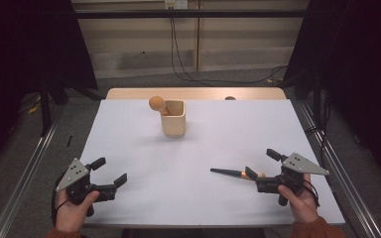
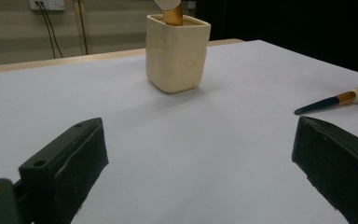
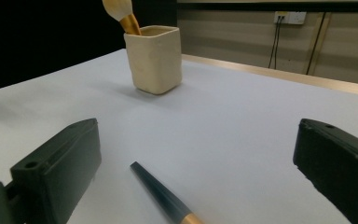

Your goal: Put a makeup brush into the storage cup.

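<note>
Loose makeup brush [image 1: 230, 173], dark tapered handle, gold ferrule, pale tuft, lying flat well in front of the cream holder [image 1: 173, 118] (another brush [image 1: 157, 104] stands inside); right gripper [image 1: 262, 167] spread wide around it, left gripper [image 1: 112, 171] spread wide, empty; white tabletop [image 1: 198, 144], dark curtains.

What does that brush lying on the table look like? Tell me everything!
The brush is a makeup brush with a thin dark handle tapering to a point, a gold metal band and a fluffy cream tip. It lies flat on the white table, loose, between the open jaws of the right tongs, which do not grip it. Its handle points toward the table's middle.
</note>
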